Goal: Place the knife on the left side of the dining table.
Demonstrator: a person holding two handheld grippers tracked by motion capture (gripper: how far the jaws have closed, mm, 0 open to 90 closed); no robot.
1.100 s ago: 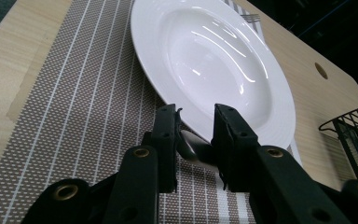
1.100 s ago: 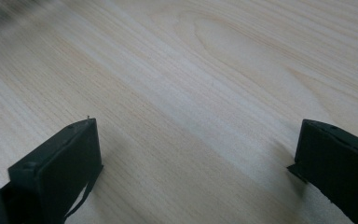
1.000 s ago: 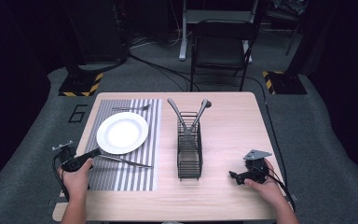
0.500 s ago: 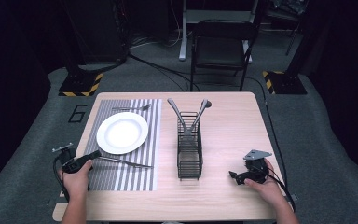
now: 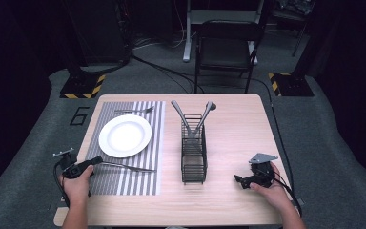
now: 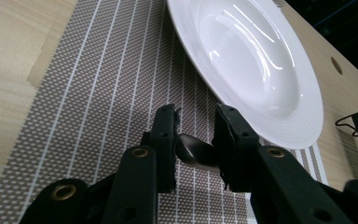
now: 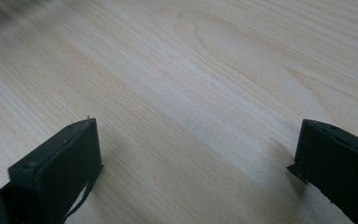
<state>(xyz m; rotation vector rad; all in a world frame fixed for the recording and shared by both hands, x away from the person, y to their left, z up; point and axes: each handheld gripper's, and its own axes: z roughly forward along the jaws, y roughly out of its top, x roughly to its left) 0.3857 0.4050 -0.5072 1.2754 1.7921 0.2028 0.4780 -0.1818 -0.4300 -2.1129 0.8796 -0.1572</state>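
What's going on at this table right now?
A person is setting a place with handheld tongs. The left tongs are shut on the handle of a knife that lies on the striped placemat, just in front of the white plate. A fork lies behind the plate. The right tongs rest open on bare table, right of the wire caddy holding two more utensils.

**Lit counter, dark surroundings**

From the high view, overhead light falls evenly on the counter (image 5: pixel 228 124) while the floor and room behind sink into near black. The picture is soft and slightly grainy. In the left gripper view the white plate (image 6: pixel 261 70) carries bright streaks of glare, and the close jaws cast a shadow on the striped mat (image 6: pixel 98 93). The right gripper view blurs at its top left corner.
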